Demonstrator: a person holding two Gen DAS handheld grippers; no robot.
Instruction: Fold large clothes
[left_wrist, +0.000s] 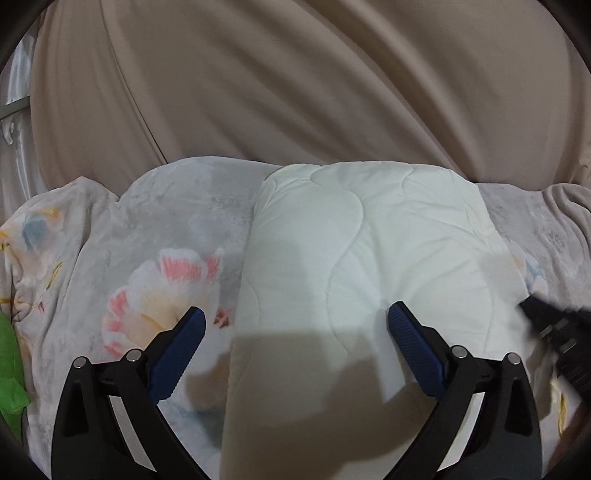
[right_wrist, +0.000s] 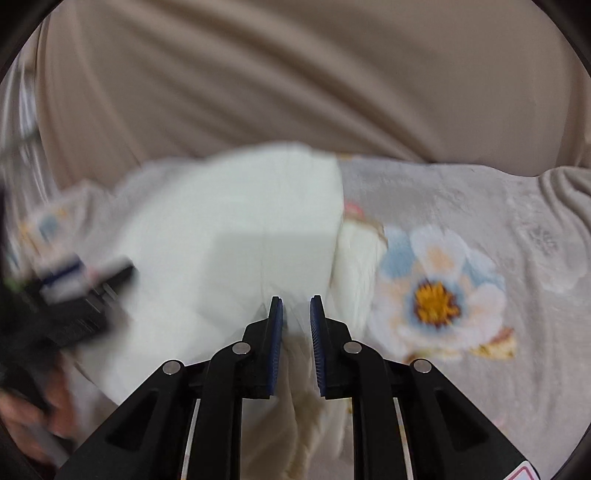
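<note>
Looked soft, bulky quilt (left_wrist: 369, 240) (best grabbed at layered edge); left gripper (left_wrist: 295, 321) wide open, empty; right gripper (right_wrist: 296, 314) pinched edge.

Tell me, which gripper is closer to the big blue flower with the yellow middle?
Right. The right gripper pinches the white quilt just left of the blue flower. The left gripper hangs open farther left, across the quilt.

White quilt (left_wrist: 369, 240): matt padded cloth, wavy stitched seams
Floral blanket (left_wrist: 166, 240): soft fleecy cloth, fuzzy nap, printed flowers
Beige curtain (left_wrist: 295, 74): smooth draped fabric, faint sheen
Left gripper (left_wrist: 295, 321): matt black plastic, ribbed blue pads (left_wrist: 413, 343), shiny metal pins
</note>
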